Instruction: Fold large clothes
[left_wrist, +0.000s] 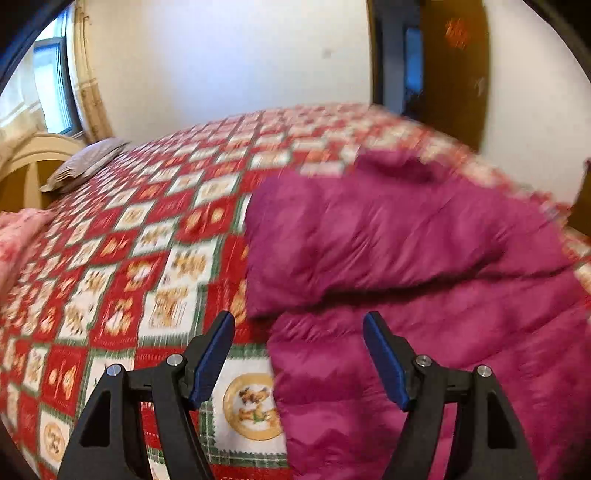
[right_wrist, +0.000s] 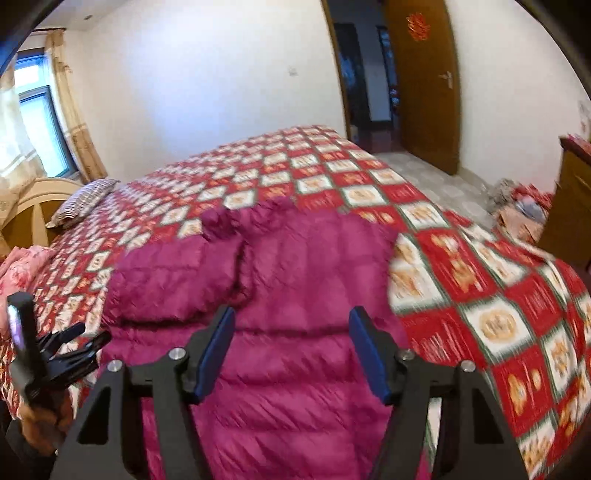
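Right wrist view: left gripper (right_wrist: 79, 334) blurred, magenta jacket's (right_wrist: 295, 266) hem cut off.

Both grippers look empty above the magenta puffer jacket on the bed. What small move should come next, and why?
Probably lower the right gripper onto the near part of the jacket and pinch it. Both the right and the left gripper are open with nothing between their pads, one sleeve already lies across the body, and the near part stretches unfolded toward the camera on the bedspread.

— Where's the jacket (right_wrist: 280, 280)?
— On the bedspread (right_wrist: 480, 280), straight ahead of my grippers.
— And the pillow (right_wrist: 83, 201)?
— Far left, by the headboard (right_wrist: 26, 206). The door (right_wrist: 424, 85) is behind the bed, right.
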